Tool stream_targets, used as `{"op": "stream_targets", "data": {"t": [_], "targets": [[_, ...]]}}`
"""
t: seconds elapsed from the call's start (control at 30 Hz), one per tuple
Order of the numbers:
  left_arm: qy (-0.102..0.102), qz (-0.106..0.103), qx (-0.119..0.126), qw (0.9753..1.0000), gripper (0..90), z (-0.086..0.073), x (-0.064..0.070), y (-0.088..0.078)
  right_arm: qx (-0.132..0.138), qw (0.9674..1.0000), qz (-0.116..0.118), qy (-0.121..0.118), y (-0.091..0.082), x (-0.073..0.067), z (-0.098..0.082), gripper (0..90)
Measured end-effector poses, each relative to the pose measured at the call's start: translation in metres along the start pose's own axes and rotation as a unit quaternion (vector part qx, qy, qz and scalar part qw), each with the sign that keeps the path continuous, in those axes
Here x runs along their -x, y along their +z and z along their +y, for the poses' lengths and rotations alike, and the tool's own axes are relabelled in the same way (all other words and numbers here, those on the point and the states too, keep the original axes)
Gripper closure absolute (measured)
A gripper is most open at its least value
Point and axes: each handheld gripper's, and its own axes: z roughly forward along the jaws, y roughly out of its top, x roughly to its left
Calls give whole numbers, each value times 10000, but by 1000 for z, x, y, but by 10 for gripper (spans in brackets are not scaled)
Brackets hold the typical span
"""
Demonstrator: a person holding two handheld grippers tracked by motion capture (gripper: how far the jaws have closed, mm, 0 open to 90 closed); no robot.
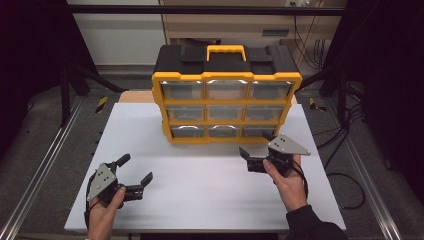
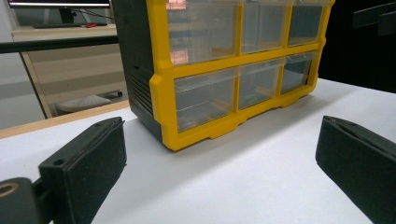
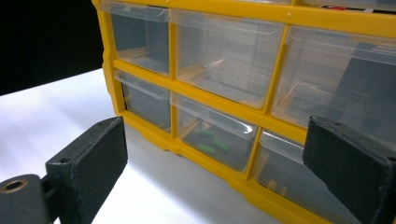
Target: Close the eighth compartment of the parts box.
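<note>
A yellow-framed drawer cabinet (image 1: pixel 226 102) with a black body and a yellow carry handle (image 1: pixel 226 51) stands upright toward the far side of the white table (image 1: pixel 200 185), its three rows of three clear drawers facing the person. The high view sets out the whole scene: the left gripper (image 1: pixel 135 170) is held low over the near left part of the table, well apart from the cabinet, jaws spread wide and holding nothing; the right gripper (image 1: pixel 256 144) sits just in front of the cabinet's bottom row, near its lower right corner, jaws likewise parted and empty. That view also takes in the person's hands, a dark sleeve (image 1: pixel 312 225) at the right wrist and the grey plate on each gripper, but the drawers read there as little more than glare. The left gripper view adds the cabinet's black ribbed side wall (image 2: pixel 140 88) and a wooden table edge (image 2: pixel 60 120) behind the white top, with the cabinet at an angle and bare table between the jaws. The right gripper view comes much closer and shows the contents: a few small green pieces (image 3: pixel 211 141) lie in the bottom middle drawer (image 3: pixel 212 140), possibly wall plugs, though they are too small to tell for certain. The same green shows as a faint speck in the left gripper view. No brand name, label or writing can be read on the cabinet or the grippers.
</note>
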Motion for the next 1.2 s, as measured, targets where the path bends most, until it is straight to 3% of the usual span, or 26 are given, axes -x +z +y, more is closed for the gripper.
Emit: {"op": "stream_targets", "data": {"t": [1.2], "targets": [[20,-65,11,10000,10,0,1,1,118,9995,-270,99,-35,17,-1,45]]}}
